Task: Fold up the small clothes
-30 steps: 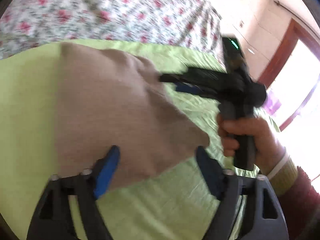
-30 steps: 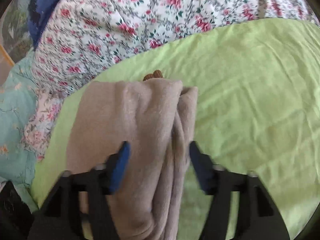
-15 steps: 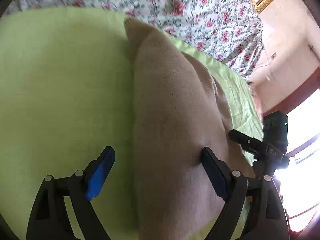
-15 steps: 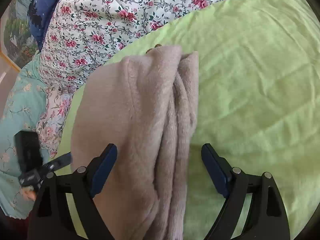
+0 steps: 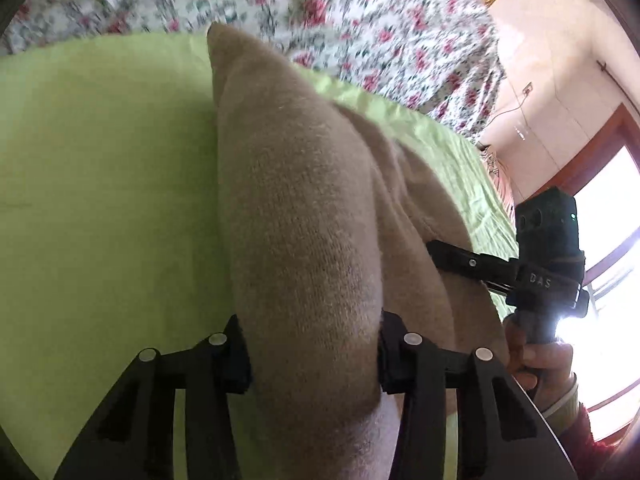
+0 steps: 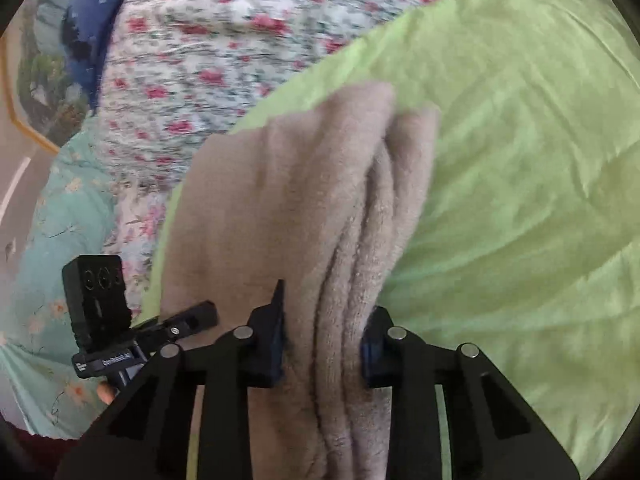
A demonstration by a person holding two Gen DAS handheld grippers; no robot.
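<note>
- Gripping confirmed, left wrist view: the left gripper (image 5: 314, 354) has its jaws pressed in on both sides of a thick fold of the beige garment (image 5: 304, 216), which bulges forward between the fingers and runs away ahead of the tool.
- Same view: the garment rests on a green sheet (image 5: 108, 200), bare to the tool's left; floral bedding (image 5: 360, 12) lies beyond its far end.
- Same view: the right gripper (image 5: 444, 250) reaches in from the tool's right at the garment's other edge. Its fingertips are hidden by cloth from here.
- Right wrist view: the right gripper (image 6: 322, 342) is closed on a stack of layered edges of the beige garment (image 6: 288, 200), pads sunk into the pile. The stack runs forward from the tool.
- Same view: the left gripper (image 6: 200, 316) sits just to the tool's left, at the near edge of the same garment. Green sheet (image 6: 520, 160) lies bare to the right.
- Assessment: the garment appears already folded at least once; both tools hold its near end, so the step in hand is a further fold or a lift.
- Next move, as judged: both grips must travel together, level and evenly, or the layers may slip and splay.
</note>
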